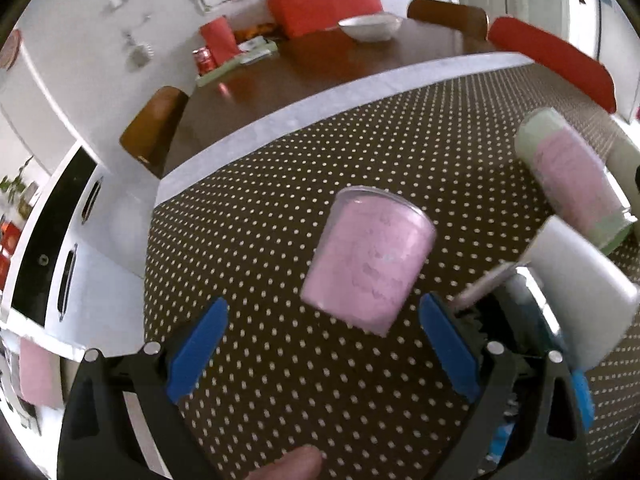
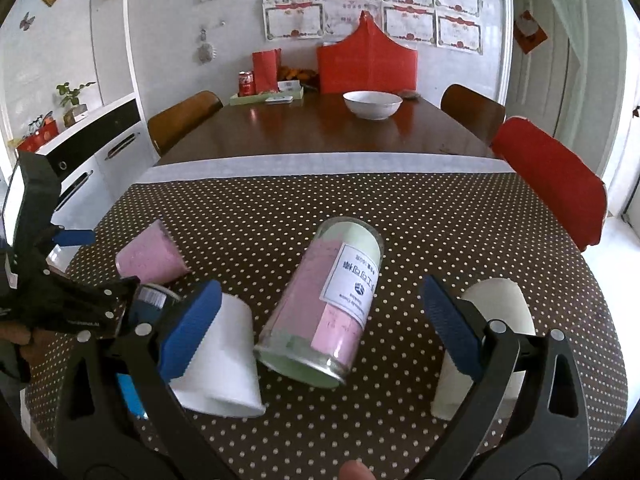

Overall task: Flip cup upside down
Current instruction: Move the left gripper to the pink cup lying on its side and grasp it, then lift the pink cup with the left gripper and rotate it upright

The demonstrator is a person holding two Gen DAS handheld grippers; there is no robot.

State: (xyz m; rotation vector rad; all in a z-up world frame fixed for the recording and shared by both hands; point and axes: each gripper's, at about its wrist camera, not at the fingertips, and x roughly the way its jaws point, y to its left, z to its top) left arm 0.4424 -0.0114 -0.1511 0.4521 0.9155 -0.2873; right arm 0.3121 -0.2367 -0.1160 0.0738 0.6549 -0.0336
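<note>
Nearest the left wrist camera, the left hand-held gripper (image 1: 322, 340) stands wide apart with nothing between its blue pads, and a fingertip of the person shows at the bottom edge. Just ahead of the pads a pink cup (image 1: 368, 262) sits on the dotted tabletop (image 1: 280, 208), narrow end down as far as the fisheye lets me judge, its mouth toward the far side. It lies roughly between the lines of the two fingers but is not yet touched.

In the right wrist view, the right hand-held gripper (image 2: 320, 326) is likewise spread wide and holds nothing. Between its fingers, a little ahead, a tall glass cup (image 2: 320, 304) with a pink and pale green lining and a white label lies tilted on the cloth. A white cup (image 2: 218, 356) lies on its side just beside the right gripper's left finger, and another white cup (image 2: 486, 344) sits behind its right finger. The pink cup shows further left, near the left gripper.

Further off, a white strip edges the cloth, then a wooden dining table with a white bowl (image 2: 372, 105) and a red chair (image 2: 554, 176).

The step in hand looks like the approach: each gripper is lined up on a cup, neither has closed. Next, I judge, the left gripper should ease forward until the pads flank the pink cup's wall, close firmly, lift it, and roll the wrist so the mouth faces down.
</note>
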